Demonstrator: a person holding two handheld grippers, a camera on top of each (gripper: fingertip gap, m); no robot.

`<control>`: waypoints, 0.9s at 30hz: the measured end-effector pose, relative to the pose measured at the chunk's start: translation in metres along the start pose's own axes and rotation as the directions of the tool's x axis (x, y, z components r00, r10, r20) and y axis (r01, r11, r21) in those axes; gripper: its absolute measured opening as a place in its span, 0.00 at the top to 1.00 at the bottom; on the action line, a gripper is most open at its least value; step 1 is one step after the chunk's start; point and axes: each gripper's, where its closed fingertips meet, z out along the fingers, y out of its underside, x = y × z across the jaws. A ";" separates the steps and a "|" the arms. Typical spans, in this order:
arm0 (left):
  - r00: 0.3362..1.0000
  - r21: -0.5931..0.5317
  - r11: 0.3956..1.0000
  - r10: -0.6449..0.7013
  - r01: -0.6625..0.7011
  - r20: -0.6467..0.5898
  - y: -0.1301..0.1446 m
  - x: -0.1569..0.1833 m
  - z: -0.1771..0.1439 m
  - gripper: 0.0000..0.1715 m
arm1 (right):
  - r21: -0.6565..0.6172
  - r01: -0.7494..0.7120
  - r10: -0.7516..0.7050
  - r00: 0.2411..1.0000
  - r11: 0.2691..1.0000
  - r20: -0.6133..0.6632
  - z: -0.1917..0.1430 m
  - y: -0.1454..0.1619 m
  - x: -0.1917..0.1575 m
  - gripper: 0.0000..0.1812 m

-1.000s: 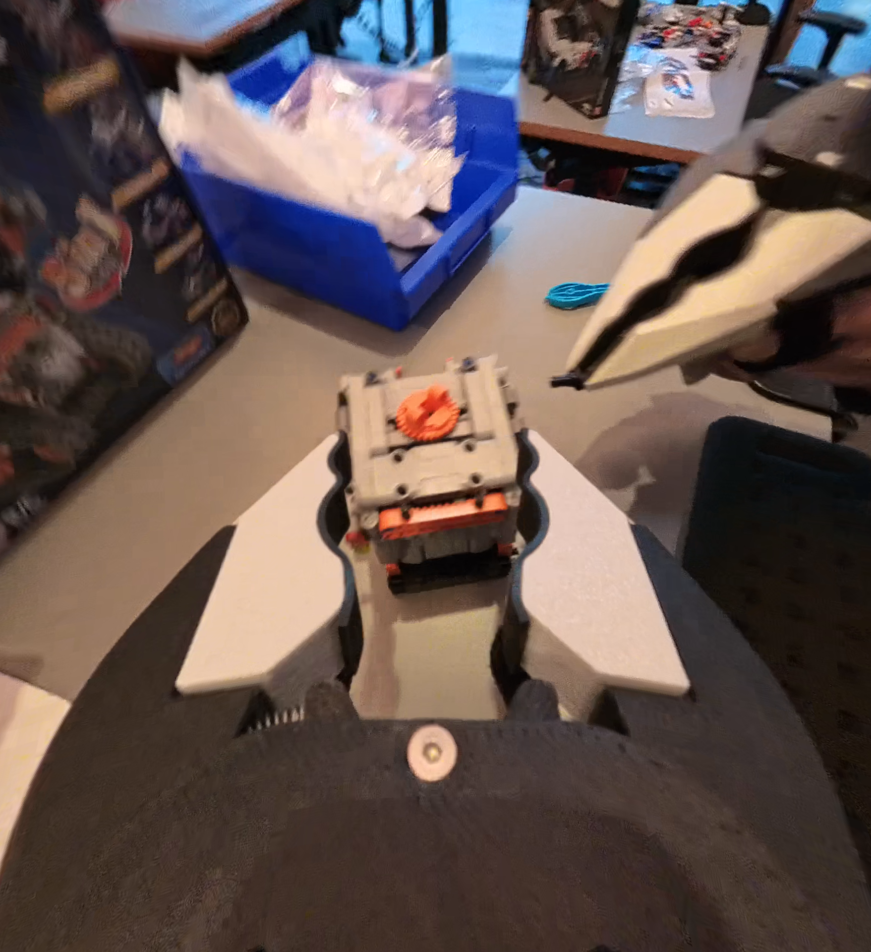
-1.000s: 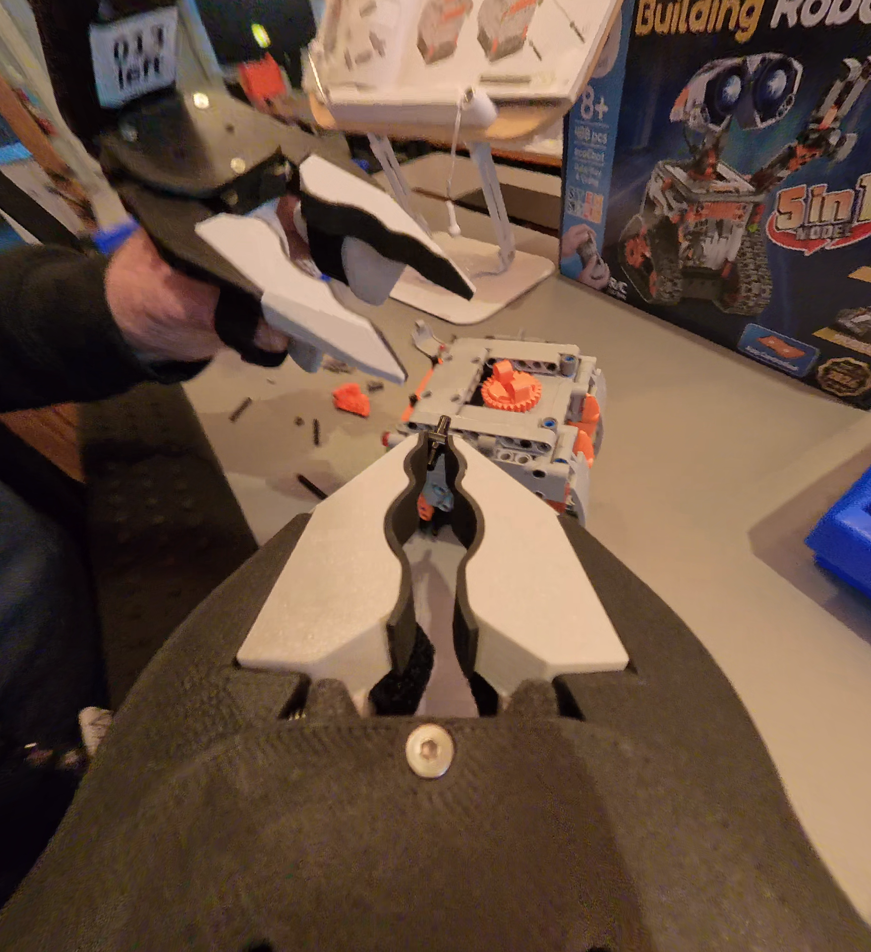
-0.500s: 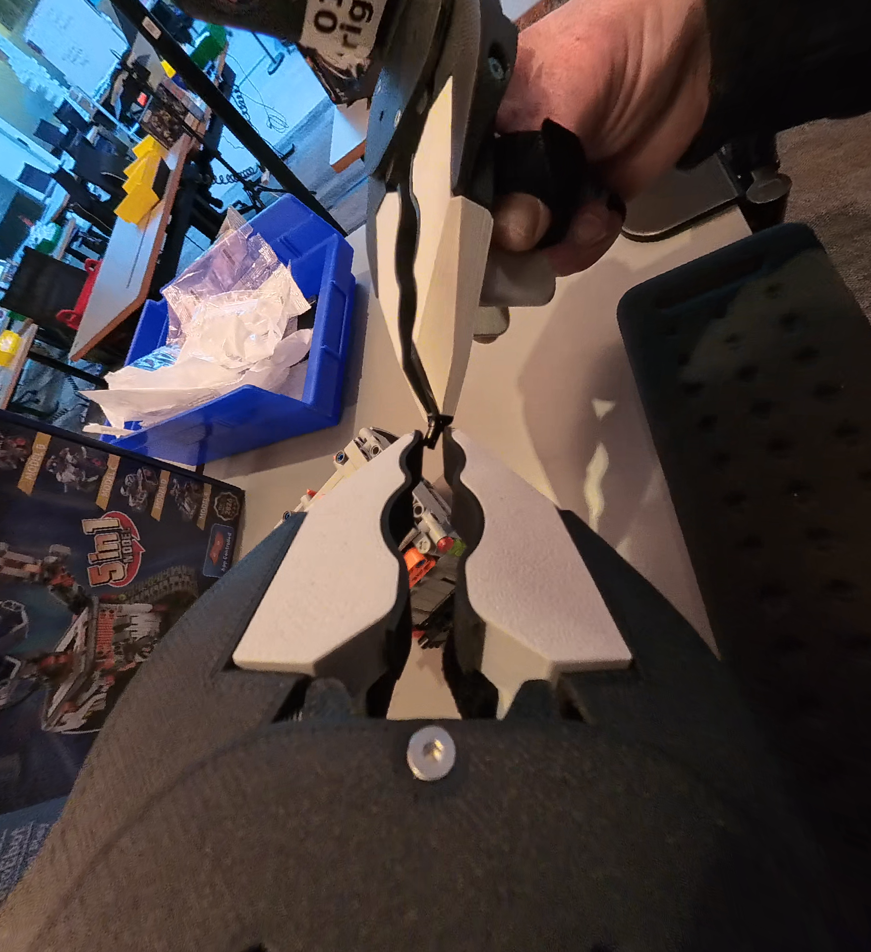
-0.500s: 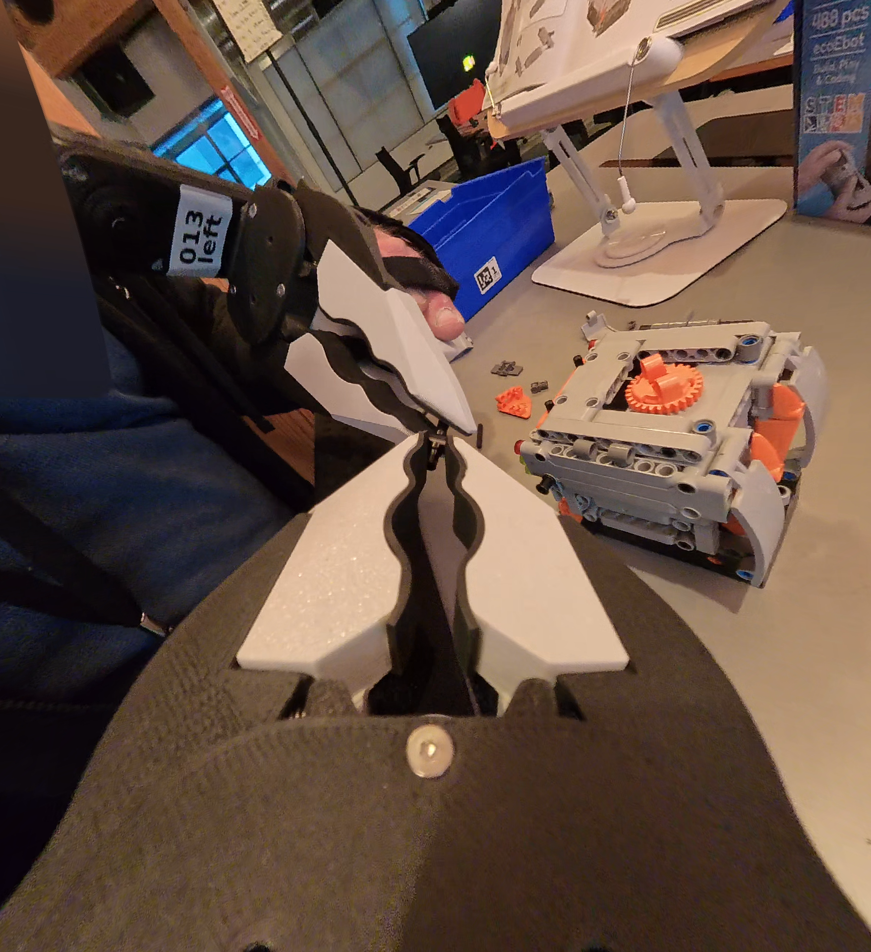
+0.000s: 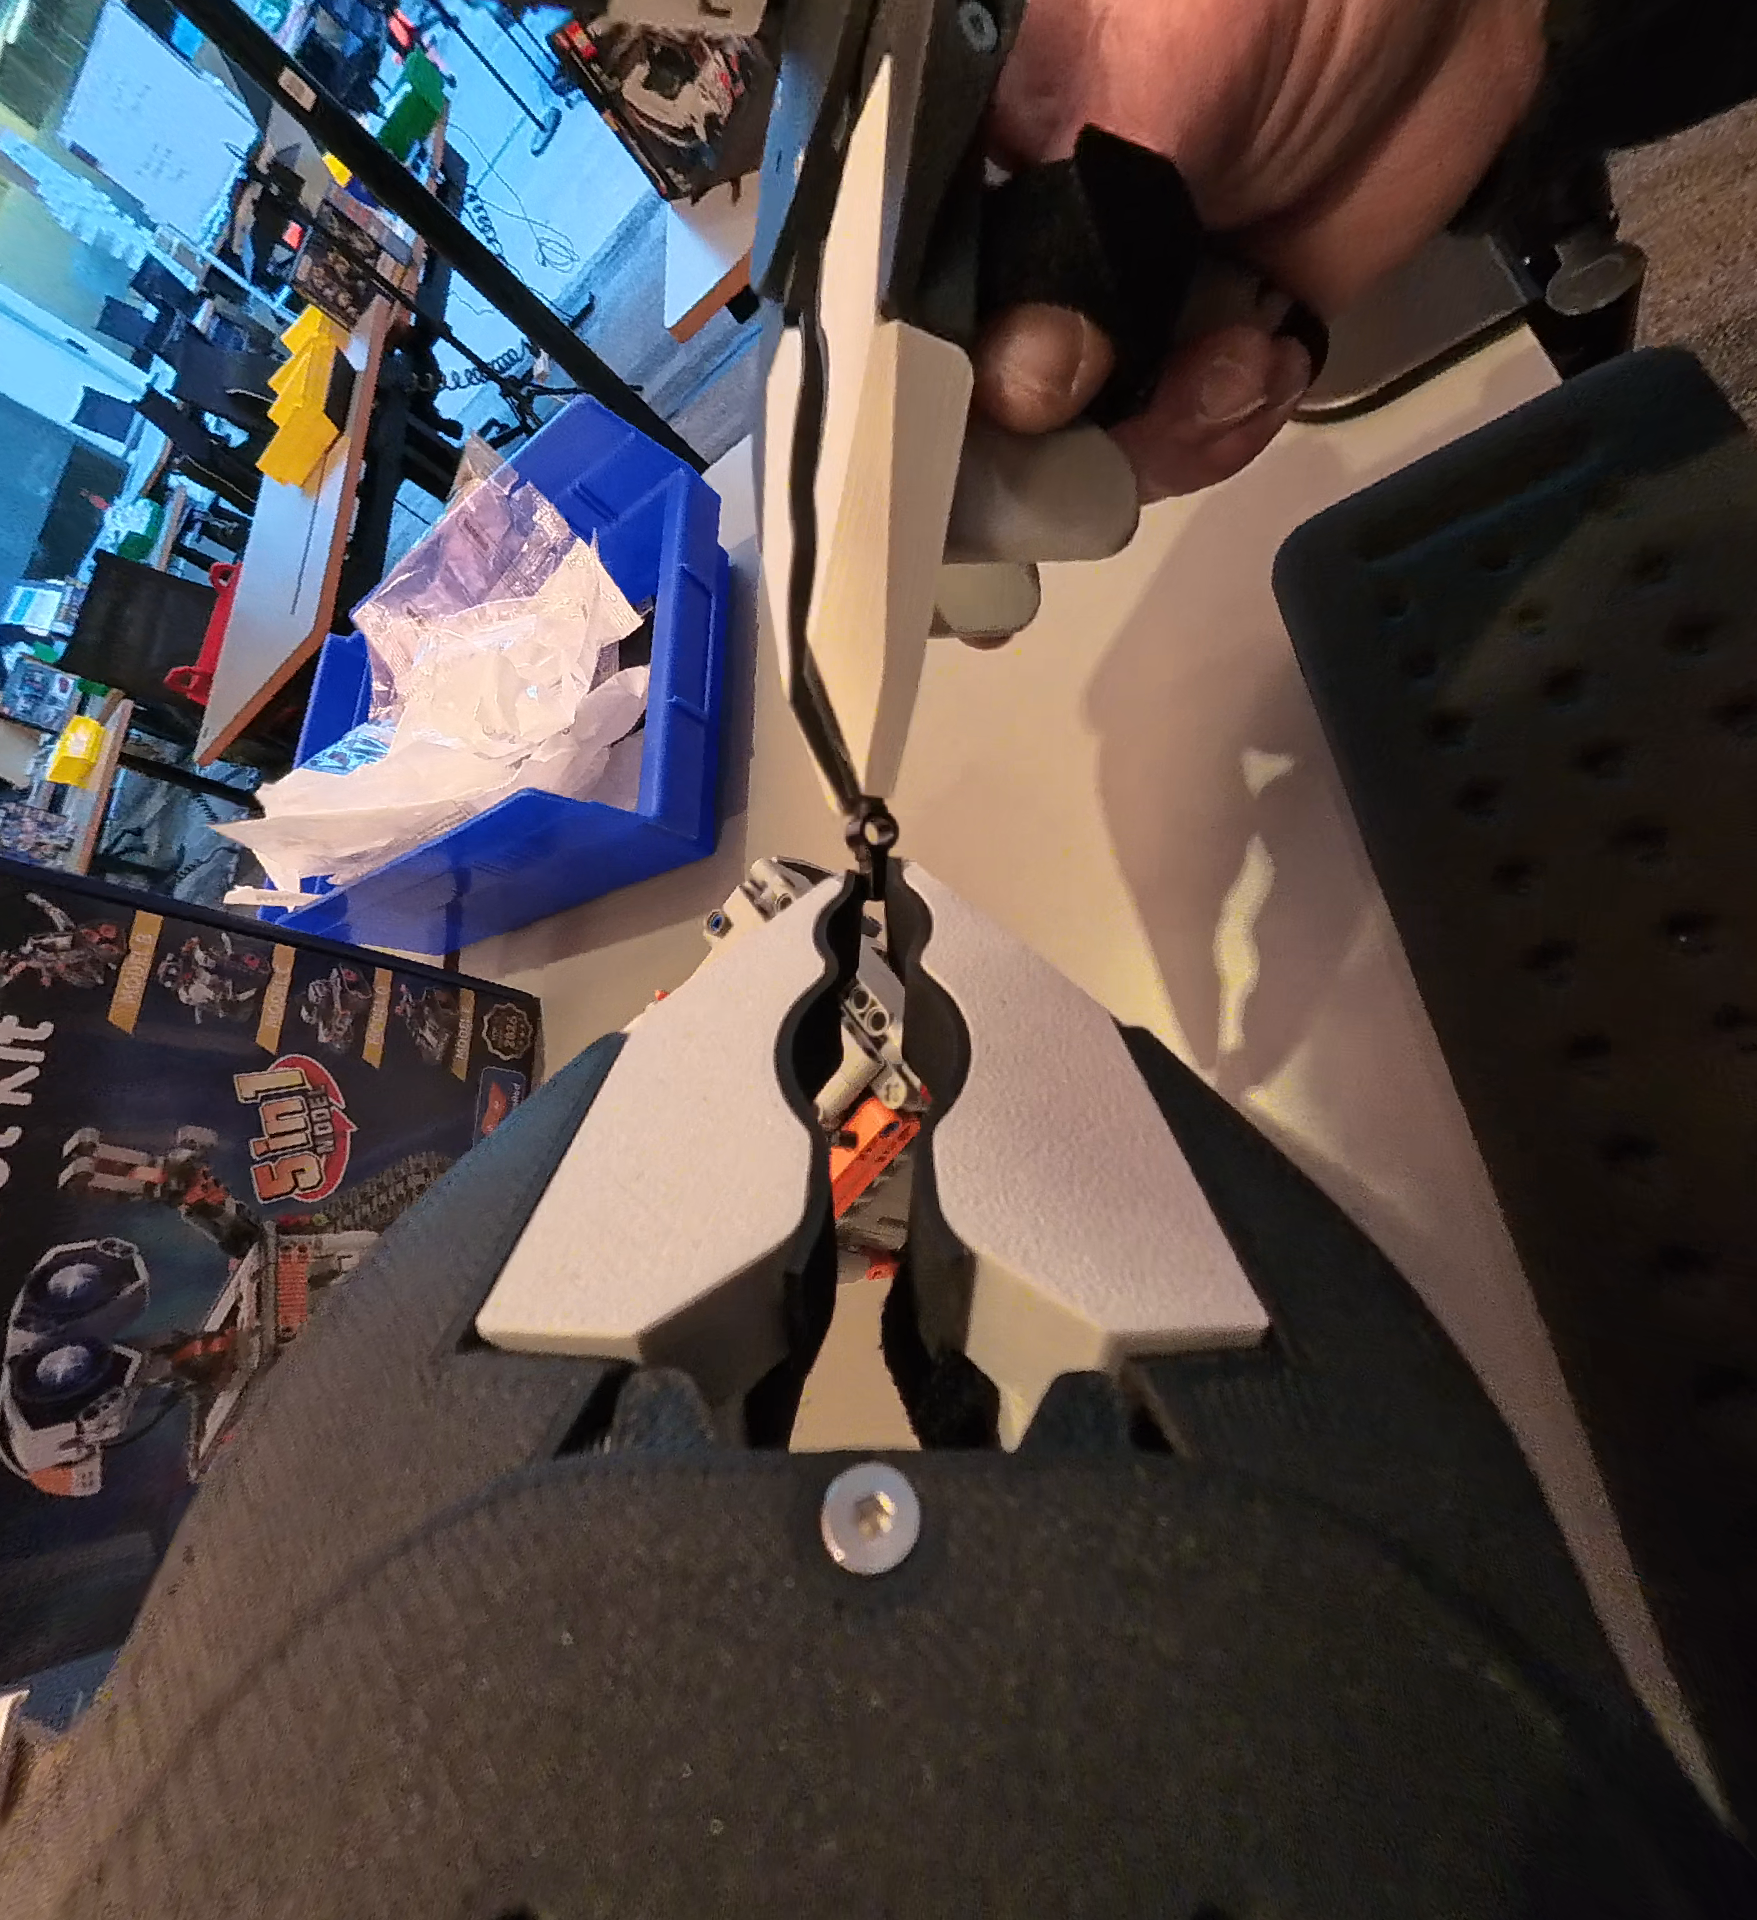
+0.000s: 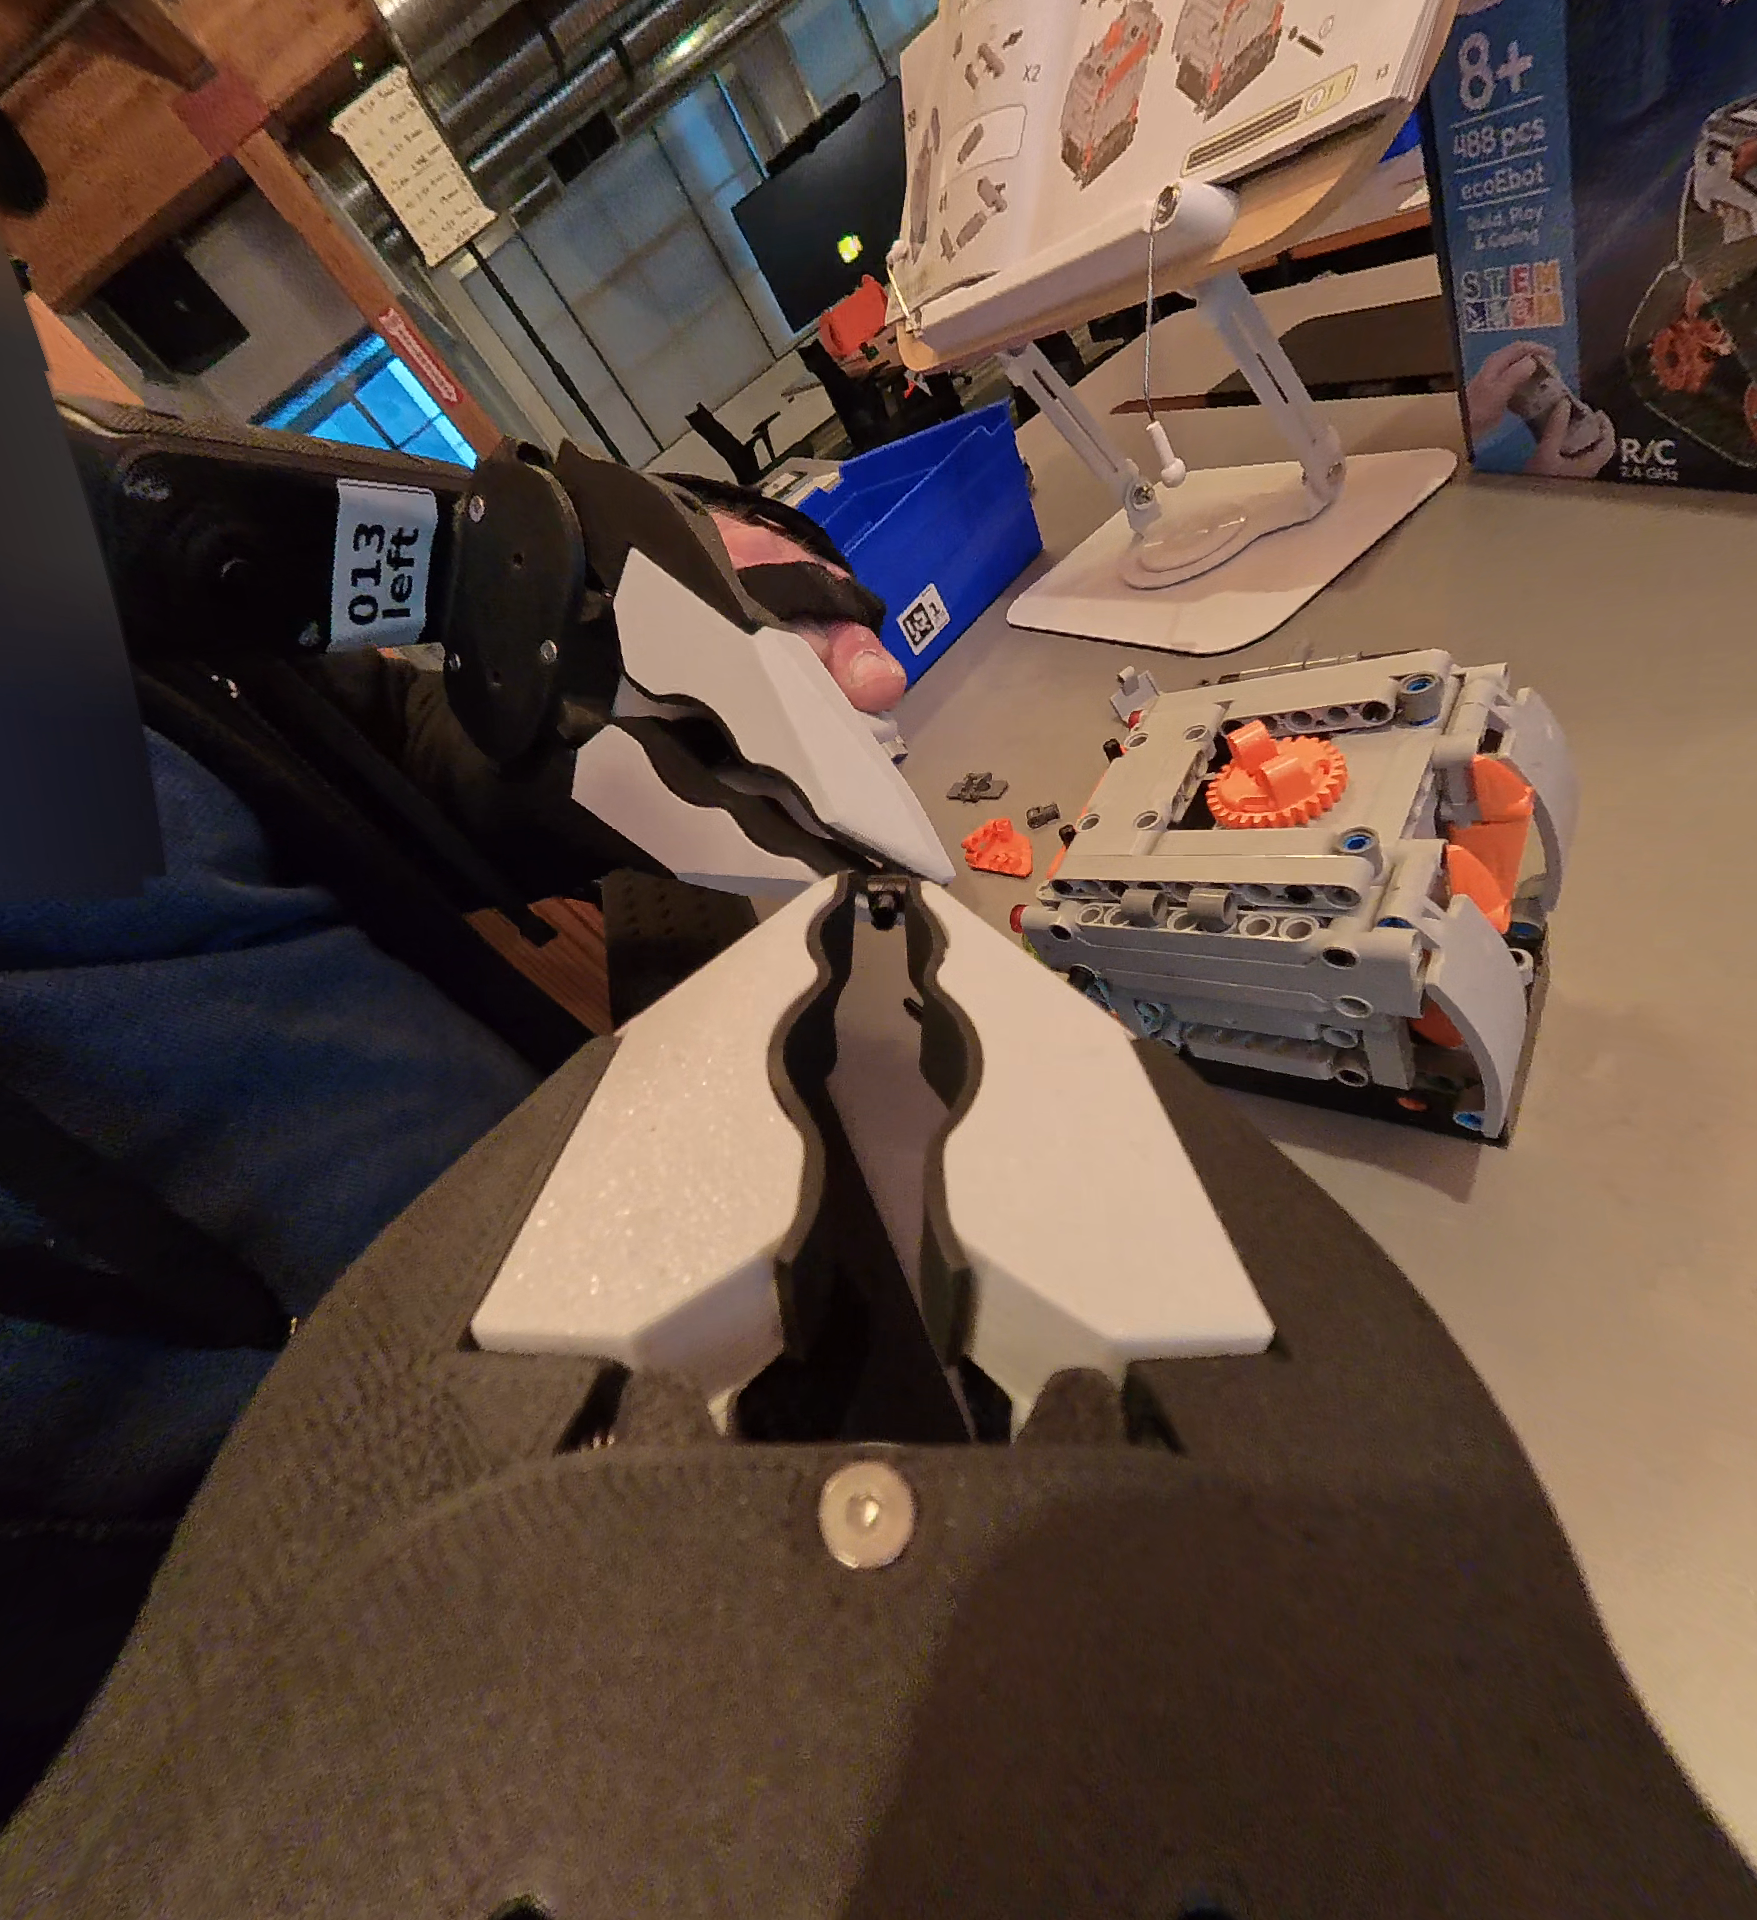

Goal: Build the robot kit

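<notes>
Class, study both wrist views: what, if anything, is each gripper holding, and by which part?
Both grippers pinch one small black pin tip to tip: the right gripper grips its upper end, the left gripper its lower end. Neither holds the grey and orange model.

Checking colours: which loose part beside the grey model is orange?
The ridged wedge, the largest loose part; the smaller bits just behind it are dark grey or black.

Both grippers are built alike: two pale grey, wedge-shaped fingers (image 6: 666, 1174) with wavy black inner edges are set in a black textured housing (image 6: 853, 1683), in which one silver screw (image 6: 865, 1515) is sunk. A white printed label (image 6: 381, 566) is borne by the left gripper (image 6: 884, 847). A black strap (image 5: 1082, 260) and a dark blue sleeve (image 6: 74, 1091) are worn.
</notes>
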 end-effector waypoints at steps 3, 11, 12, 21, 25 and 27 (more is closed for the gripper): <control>1.000 -0.013 1.000 0.022 -0.022 -0.003 0.000 0.002 0.002 0.99 | -0.025 0.002 -0.003 1.000 1.000 -0.031 0.000 0.003 0.003 1.00; 1.000 -0.012 0.999 0.030 -0.030 -0.007 0.000 0.001 0.004 0.99 | -0.032 0.016 -0.018 0.998 0.999 -0.059 -0.002 0.004 0.003 0.99; 0.999 -0.016 0.999 0.034 -0.035 -0.008 0.000 0.002 0.004 0.99 | -0.040 0.015 -0.018 0.998 0.999 -0.063 -0.002 0.005 0.003 0.99; 0.998 -0.012 0.998 0.056 -0.056 0.007 0.000 0.001 0.004 0.99 | -0.034 0.066 -0.068 0.994 0.997 -0.085 -0.006 0.006 -0.001 0.95; 0.998 -0.011 0.998 0.067 -0.067 0.010 -0.001 0.002 0.003 0.99 | -0.044 0.083 -0.087 0.991 0.996 -0.103 -0.007 0.007 -0.001 0.95; 0.997 -0.008 0.998 0.070 -0.070 0.011 -0.002 0.001 0.003 0.99 | -0.037 0.082 -0.085 0.991 0.996 -0.102 -0.007 0.006 -0.001 0.96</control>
